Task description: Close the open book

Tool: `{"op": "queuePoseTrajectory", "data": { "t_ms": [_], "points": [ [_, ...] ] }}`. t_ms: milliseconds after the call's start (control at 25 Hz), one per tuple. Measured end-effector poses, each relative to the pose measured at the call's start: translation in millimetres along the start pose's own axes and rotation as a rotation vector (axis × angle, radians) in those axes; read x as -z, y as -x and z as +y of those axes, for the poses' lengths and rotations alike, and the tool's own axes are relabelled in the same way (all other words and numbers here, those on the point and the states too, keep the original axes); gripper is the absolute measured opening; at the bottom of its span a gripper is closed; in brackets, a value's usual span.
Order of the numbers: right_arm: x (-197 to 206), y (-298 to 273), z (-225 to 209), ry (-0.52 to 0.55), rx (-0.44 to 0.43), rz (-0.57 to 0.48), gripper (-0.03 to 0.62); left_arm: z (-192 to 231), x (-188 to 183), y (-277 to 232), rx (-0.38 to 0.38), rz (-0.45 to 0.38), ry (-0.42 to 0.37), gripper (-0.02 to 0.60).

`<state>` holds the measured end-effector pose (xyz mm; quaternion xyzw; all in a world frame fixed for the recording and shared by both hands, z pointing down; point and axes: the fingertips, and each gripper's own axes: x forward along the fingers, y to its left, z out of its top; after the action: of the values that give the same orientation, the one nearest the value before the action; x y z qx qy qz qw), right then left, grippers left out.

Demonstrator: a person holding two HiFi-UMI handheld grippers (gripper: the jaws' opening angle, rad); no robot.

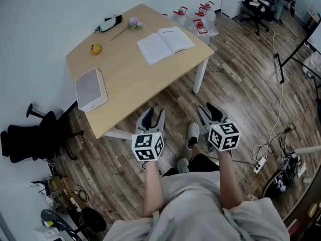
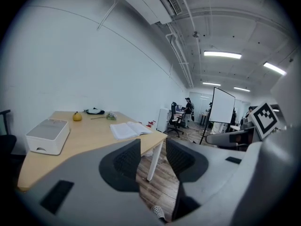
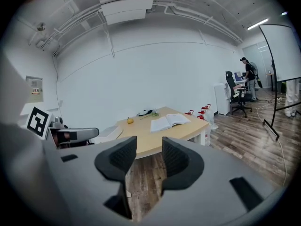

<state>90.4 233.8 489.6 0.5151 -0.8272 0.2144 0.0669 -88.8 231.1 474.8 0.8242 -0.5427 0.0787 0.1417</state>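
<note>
An open book (image 1: pixel 165 43) lies with its white pages up near the far right corner of the wooden table (image 1: pixel 131 79); it also shows as the book (image 2: pixel 128 129) and the book (image 3: pixel 169 121) in the two gripper views. My left gripper (image 1: pixel 153 117) is held over the floor short of the table's near edge, open with nothing between its jaws. My right gripper (image 1: pixel 210 111) hangs beside it over the floor, also open and empty. Both are well short of the book.
On the table: a white box (image 1: pixel 91 89) at the near left, a yellow fruit (image 1: pixel 96 48), a flower sprig (image 1: pixel 131 23) and a dark object (image 1: pixel 109 23) by the wall. An office chair (image 1: pixel 30 134) stands left; bottles (image 1: pixel 198 17) behind the table; cables (image 1: pixel 273 134) on the right floor.
</note>
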Motion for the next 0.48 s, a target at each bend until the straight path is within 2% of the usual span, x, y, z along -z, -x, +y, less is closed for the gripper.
{"op": "queuePoseTrajectory", "data": {
  "t_ms": [480],
  "points": [
    [-60.6, -115.7, -55.1, -0.126, -0.059, 0.004, 0.176, 36.0, -52.2, -115.5, -0.008, 0.024, -0.020, 0.173]
  ]
}}
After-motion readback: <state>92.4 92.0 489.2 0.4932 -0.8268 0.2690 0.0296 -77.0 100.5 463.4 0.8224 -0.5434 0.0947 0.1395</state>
